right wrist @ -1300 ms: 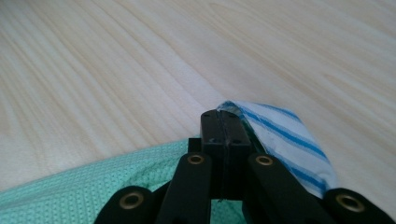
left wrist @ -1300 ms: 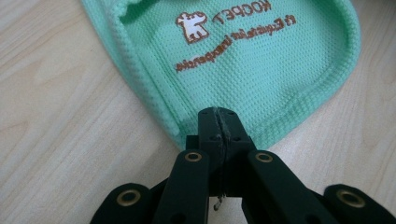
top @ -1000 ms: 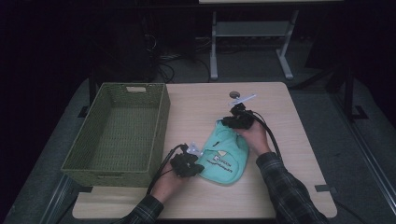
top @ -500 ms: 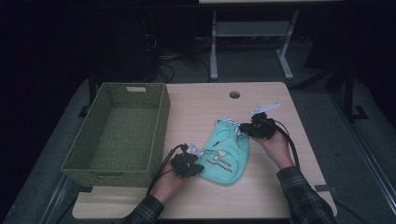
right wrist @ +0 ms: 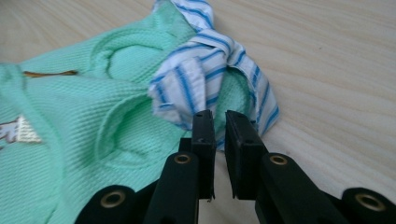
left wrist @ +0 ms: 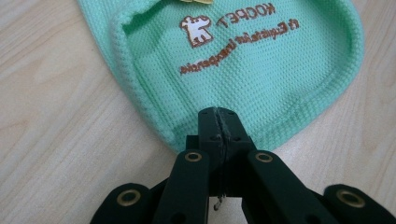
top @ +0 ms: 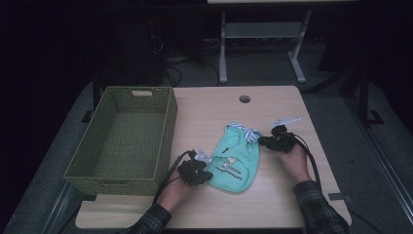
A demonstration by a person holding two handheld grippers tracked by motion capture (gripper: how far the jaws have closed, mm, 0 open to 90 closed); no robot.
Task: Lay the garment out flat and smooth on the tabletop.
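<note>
Mint pet shirt flat mid-desk, long axis hem-near to collar-far; left gripper fingers pinching hem on near-edge side, right gripper fingers barely parted just short of striped collar, basket off toward left edge.

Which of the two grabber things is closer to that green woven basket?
Left. The left gripper sits beside the basket's near right corner, shut on the hem of the mint garment. The right gripper is across the garment, at its striped collar, farther from the basket.
</note>
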